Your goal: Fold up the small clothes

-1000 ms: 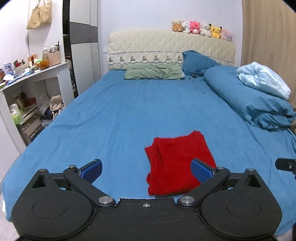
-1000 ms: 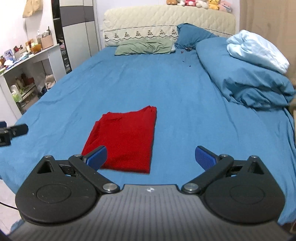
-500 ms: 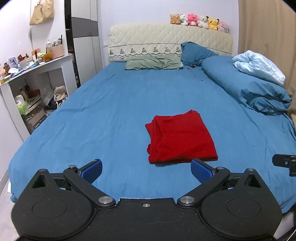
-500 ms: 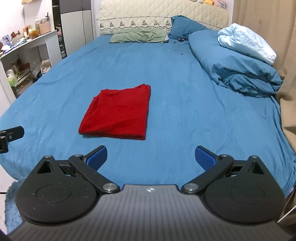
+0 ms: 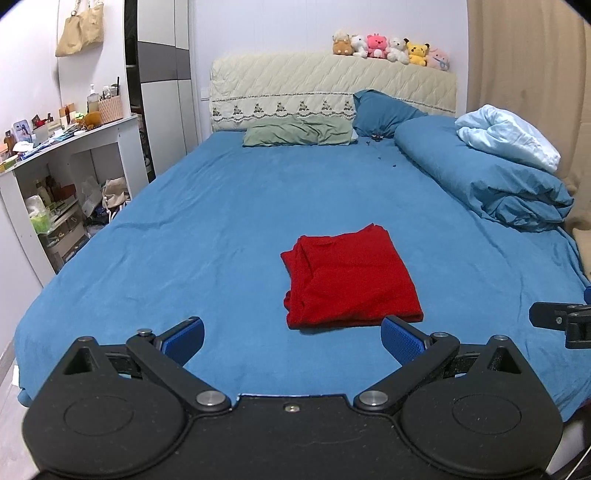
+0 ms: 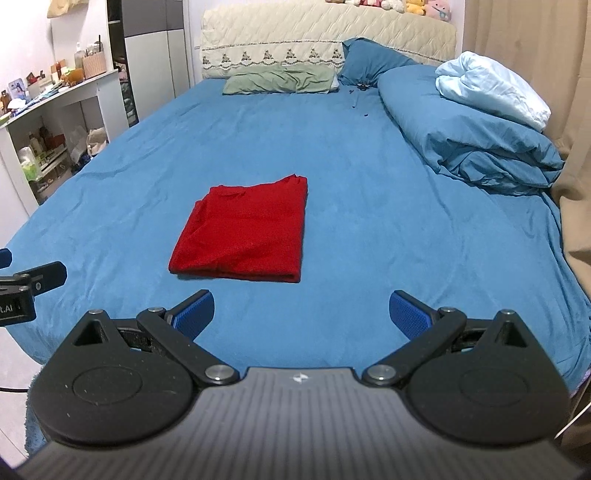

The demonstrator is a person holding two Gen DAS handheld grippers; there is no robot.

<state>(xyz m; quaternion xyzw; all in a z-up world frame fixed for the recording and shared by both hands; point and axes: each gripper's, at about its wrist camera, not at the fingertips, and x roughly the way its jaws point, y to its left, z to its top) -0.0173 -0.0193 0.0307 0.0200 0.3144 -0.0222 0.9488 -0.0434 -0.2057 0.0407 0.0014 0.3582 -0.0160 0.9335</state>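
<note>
1. Far left, one white table (image 5: pixel 77 138) stands against the wall, its top crowded with small bottles and boxes and one woven basket (image 5: pixel 110 109); its open shelves below are full too. Two beige bags (image 5: pixel 79 27) hang on the wall above it.
2. Next comes one wardrobe (image 5: pixel 162 77) with grey and white panels, beside the bed's head.
3. One bed (image 5: pixel 184 229) under a blue sheet fills the middle of the room. At its head there is one quilted cream headboard (image 5: pixel 332 88), one green pillow (image 5: pixel 299 133) lying flat and one blue pillow (image 5: pixel 384 114) propped to its right.
4. On top of the headboard sits a row of six plush toys (image 5: pixel 391 48).
5. One red garment (image 5: pixel 351 280) lies folded into a rough rectangle on the sheet, near the foot of the bed, nothing touching it.
6. The left hand-held gripper (image 5: pixel 291 338) hovers over the foot of the bed, its two blue fingers spread wide, clamping nothing; the garment lies just beyond its right finger.
7. The right hand-held gripper (image 6: pixel 301 314) is spread wide as well, empty, with the garment ahead and to its left.
8. Along the right side lies one rolled blue duvet (image 5: pixel 487 184) with one pale blue blanket (image 5: pixel 506 136) bundled on top, and one beige curtain (image 5: pixel 524 55) behind.
</note>
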